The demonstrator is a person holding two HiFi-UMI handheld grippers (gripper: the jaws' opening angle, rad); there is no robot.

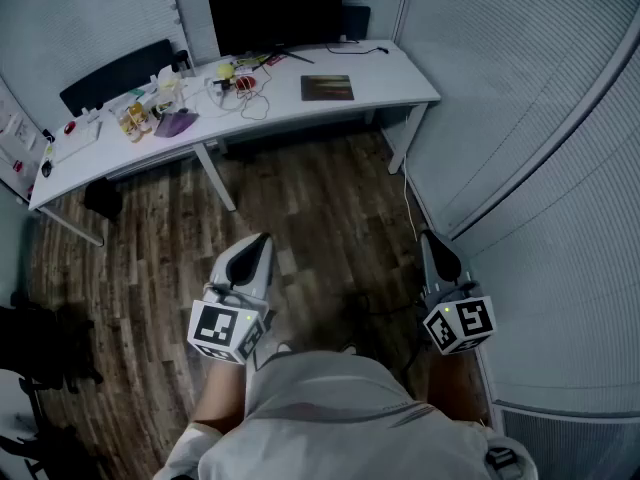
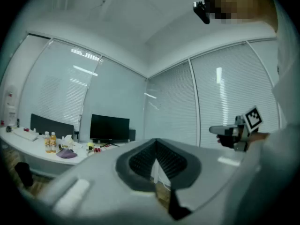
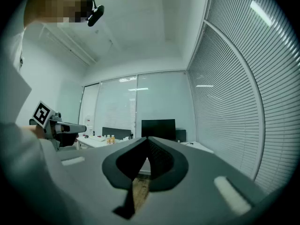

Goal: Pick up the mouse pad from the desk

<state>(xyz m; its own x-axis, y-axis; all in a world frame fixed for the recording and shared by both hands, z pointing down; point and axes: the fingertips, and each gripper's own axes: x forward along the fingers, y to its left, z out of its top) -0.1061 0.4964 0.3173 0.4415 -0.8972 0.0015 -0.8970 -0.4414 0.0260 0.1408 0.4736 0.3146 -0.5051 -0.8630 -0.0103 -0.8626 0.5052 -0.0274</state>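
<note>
Closing on nothing, the left tongs (image 1: 262, 240) hang above the wooden floor (image 1: 310, 208), jaws together. The mouse pad (image 1: 327, 87) lies flat toward the desk's (image 1: 400, 73) right end (near its front edge), well apart from both tongs. The right tongs (image 1: 425, 236) are likewise together and empty.

Wood-grain floor (image 1: 300, 218), smooth desk (image 1: 385, 73), matt mouse pad (image 1: 327, 88)

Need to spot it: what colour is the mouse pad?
Mouse pad: dark brownish; head view shows it best.
</note>
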